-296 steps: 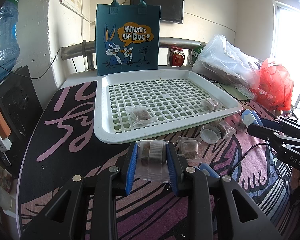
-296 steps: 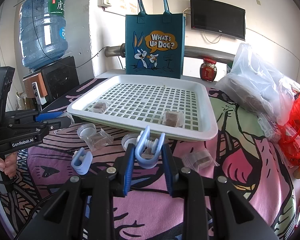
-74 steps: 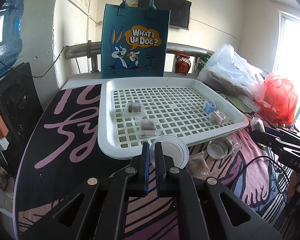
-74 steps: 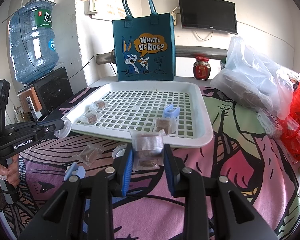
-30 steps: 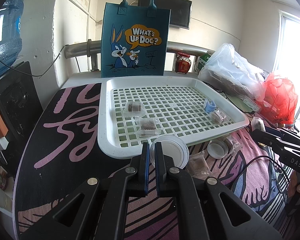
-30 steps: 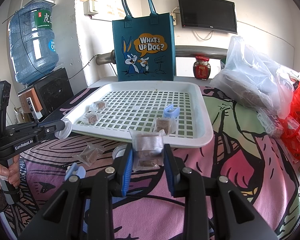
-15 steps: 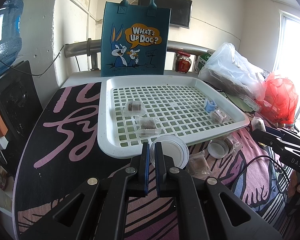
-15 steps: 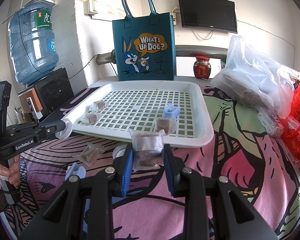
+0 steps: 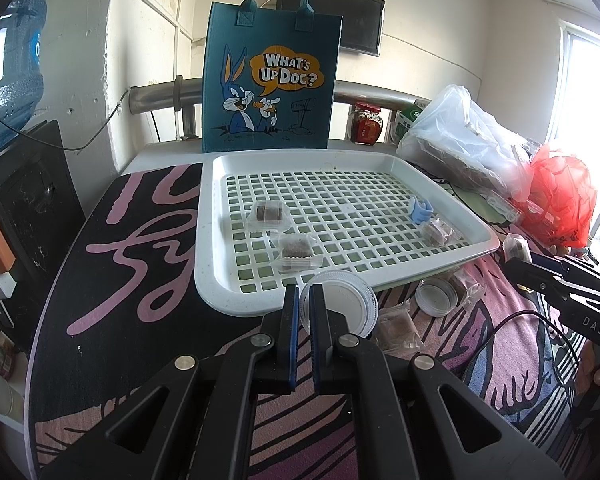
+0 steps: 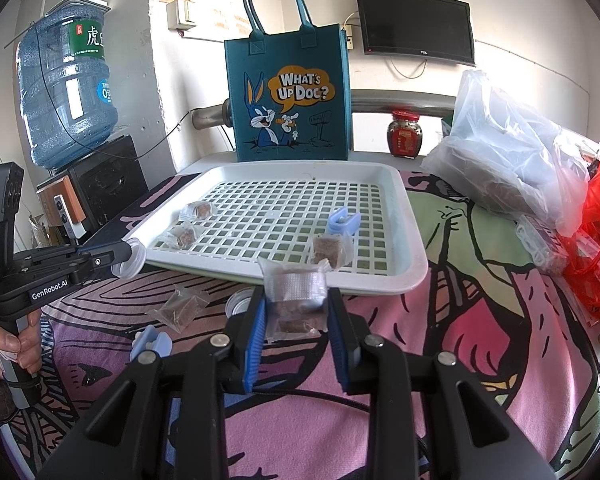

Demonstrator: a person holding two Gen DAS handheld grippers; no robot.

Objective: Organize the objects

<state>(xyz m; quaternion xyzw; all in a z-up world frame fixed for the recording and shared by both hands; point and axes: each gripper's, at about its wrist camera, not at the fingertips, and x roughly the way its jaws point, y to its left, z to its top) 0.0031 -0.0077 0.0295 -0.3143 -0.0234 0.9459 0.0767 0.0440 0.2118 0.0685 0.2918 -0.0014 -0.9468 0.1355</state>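
On the counter [image 10: 440,360] the tray [image 10: 414,268] sits before the tote bag [image 10: 288,92]. Three packets and a clip [image 10: 342,220] lie in the tray. Near its front edge, my left claw [image 9: 305,312] pinches a lid [image 9: 346,306] and my right claw [image 10: 296,320] clamps a packet [image 10: 296,300].

Black two-finger grippers [image 10: 296,312] with blue-padded fingers [image 10: 256,332], silver screws, white "GenRobot.AI" lettering, thin black cable.

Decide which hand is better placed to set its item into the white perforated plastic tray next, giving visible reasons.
Probably the left. The left gripper pinches a clear round plastic lid right at the white perforated plastic tray's near rim. The right gripper, holding a clear-wrapped brown snack packet, sits slightly further back from it.
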